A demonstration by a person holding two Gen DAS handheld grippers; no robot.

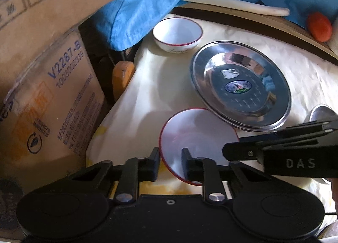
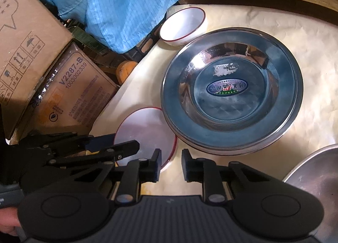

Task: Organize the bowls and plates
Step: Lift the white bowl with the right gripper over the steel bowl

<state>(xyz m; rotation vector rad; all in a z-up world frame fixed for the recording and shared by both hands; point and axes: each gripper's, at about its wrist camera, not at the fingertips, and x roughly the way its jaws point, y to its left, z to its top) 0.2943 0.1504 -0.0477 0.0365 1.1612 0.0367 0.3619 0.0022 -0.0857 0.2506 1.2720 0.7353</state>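
Left wrist view: red-rimmed white bowl point(image 1: 198, 143) on worktop point(image 1: 164, 86), 7 o'clock of steel plate point(image 1: 240, 86); rim straddled by left tongs point(image 1: 170, 162), pinch unclear. Right tongs point(image 2: 171, 164) narrowly apart at opposite rim. Probably grasping; next, clamp firmly, lift level toward 2nd bowl point(image 1: 177, 34) at 11 o'clock.

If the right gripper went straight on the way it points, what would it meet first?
Probably the steel plate's near rim, beyond a strip of bare tablecloth; the red-rimmed white dish lies just left. Depth is uncertain.
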